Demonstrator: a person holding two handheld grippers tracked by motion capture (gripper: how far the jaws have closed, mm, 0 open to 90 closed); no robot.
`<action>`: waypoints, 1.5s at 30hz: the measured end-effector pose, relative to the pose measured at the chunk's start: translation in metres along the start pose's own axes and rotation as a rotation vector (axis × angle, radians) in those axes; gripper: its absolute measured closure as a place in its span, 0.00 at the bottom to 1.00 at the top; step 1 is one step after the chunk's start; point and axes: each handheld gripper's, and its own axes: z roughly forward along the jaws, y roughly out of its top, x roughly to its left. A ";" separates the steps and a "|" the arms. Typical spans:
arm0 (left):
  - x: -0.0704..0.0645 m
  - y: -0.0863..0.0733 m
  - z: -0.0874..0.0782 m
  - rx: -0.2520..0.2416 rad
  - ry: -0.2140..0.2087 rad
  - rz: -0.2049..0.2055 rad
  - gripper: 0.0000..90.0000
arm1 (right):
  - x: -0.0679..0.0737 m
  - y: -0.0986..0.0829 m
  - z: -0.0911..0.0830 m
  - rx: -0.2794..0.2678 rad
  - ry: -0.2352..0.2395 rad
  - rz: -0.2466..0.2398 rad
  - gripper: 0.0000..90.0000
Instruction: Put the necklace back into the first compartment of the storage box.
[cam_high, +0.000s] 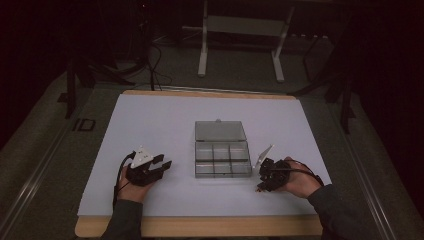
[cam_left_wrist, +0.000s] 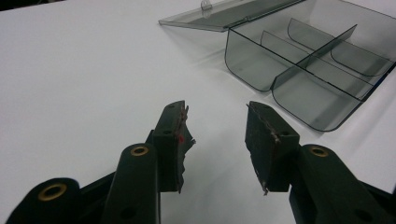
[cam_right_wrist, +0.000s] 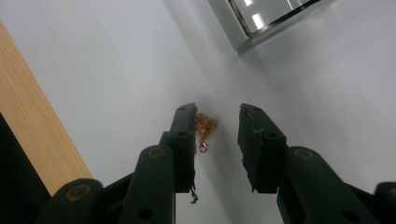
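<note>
Chain (cam_right_wrist: 205, 127) at the right gripper's (cam_right_wrist: 217, 122) 11 o'clock: light, limp, tangle-prone; we judge pinching its bunched middle best. Both grippers' jaws gape, empty; left gripper (cam_left_wrist: 215, 122) idle.

Gold chain (cam_right_wrist: 205, 126), smoky grey box (cam_high: 222, 152)

Small tangle of gold chain (cam_right_wrist: 205, 127), bunched up, lying on the white surface at frame centre in the right gripper view; barely visible lower right of centre in the high view.
</note>
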 end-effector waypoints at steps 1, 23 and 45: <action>0.000 0.000 0.000 0.000 0.000 0.000 0.65 | 0.000 0.000 0.000 0.002 0.003 -0.001 0.74; 0.000 0.000 0.000 0.004 0.006 0.003 0.65 | 0.000 0.000 0.019 0.073 0.050 0.018 0.67; 0.000 0.000 0.000 0.006 0.009 0.005 0.64 | 0.007 0.007 0.022 0.127 0.021 -0.047 0.89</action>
